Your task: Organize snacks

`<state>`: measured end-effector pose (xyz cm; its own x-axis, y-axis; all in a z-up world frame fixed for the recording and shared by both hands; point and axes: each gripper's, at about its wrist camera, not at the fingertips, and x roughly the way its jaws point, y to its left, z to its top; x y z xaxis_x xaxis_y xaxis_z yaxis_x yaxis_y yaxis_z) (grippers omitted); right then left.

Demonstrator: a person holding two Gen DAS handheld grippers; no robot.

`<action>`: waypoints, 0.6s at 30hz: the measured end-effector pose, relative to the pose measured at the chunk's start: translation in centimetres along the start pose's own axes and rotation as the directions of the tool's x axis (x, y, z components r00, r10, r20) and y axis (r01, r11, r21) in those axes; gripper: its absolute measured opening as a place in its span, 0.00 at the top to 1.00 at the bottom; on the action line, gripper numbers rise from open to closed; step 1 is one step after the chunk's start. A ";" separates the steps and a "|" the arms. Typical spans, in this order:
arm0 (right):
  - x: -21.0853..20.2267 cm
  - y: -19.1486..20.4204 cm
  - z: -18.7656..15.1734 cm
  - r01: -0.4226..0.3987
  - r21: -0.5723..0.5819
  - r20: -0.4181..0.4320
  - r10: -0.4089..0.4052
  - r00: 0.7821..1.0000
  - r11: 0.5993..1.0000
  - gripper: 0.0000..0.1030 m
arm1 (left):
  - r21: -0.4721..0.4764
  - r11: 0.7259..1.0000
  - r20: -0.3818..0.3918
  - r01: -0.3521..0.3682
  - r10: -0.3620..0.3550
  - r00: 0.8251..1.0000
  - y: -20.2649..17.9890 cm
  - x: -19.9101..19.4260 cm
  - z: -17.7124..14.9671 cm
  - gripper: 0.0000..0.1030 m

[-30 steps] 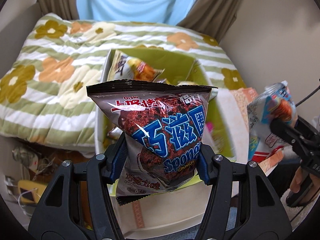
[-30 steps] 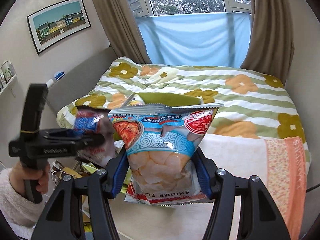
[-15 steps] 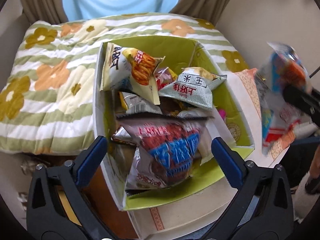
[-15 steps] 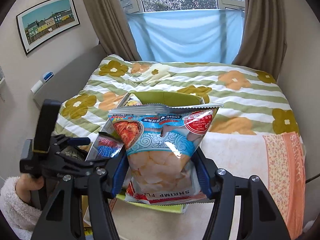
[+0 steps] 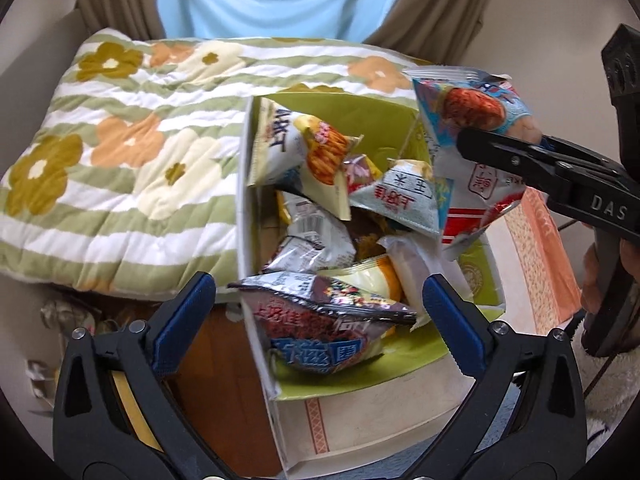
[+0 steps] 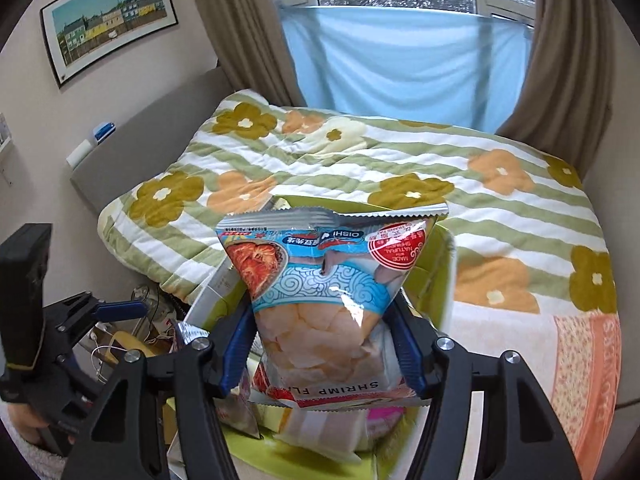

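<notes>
1. Left tool (image 5: 318, 310) released, jaws wide, hanging over the near end of a green-lined snack box (image 5: 360, 384) set against a flowered quilt (image 5: 120, 152).
2. Dark chocolate-ring bag (image 5: 320, 328) lying free at the near end, atop other packets.
3. Right tool (image 6: 326, 344) clenched on a shrimp-chip bag (image 6: 332, 292), jaws starting to ease apart, poised above the box's right side, probably for dropping in.
</notes>
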<state>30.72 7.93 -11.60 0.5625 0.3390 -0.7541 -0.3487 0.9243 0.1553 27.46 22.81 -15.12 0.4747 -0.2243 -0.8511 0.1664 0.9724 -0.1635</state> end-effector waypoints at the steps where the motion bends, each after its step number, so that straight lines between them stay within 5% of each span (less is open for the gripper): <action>1: 0.4 0.3 0.2 -0.012 -0.004 -0.007 0.012 1.000 1.000 0.39 | -0.013 1.000 0.003 -0.001 0.001 1.000 0.3 -0.3 -0.2 0.00; 2: 0.5 0.4 0.3 -0.023 -0.003 -0.006 0.023 1.000 1.000 0.35 | -0.021 1.000 0.005 -0.003 0.003 1.000 0.4 -0.5 -0.4 0.00; 4: 0.5 0.7 0.4 -0.046 0.002 0.008 0.046 0.999 0.999 0.03 | -0.035 0.999 0.011 -0.006 0.006 1.000 0.7 -1.1 -0.9 0.00; 5: 0.2 0.8 0.4 -0.047 0.006 0.027 0.047 0.999 0.999 0.01 | -0.038 0.999 0.015 -0.009 0.009 1.000 0.8 -1.3 -1.1 0.00; 18: -5.3 0.6 -4.0 0.078 0.080 0.082 -0.085 0.993 0.994 0.01 | -0.011 0.999 0.074 -0.030 0.031 0.997 -1.6 -4.3 -3.8 0.00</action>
<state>24.54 5.96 -10.04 0.6496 0.2729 -0.7096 -0.2427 0.9590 0.1466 21.86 22.48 -13.04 0.5420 -0.1981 -0.8167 0.1428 0.9794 -0.1428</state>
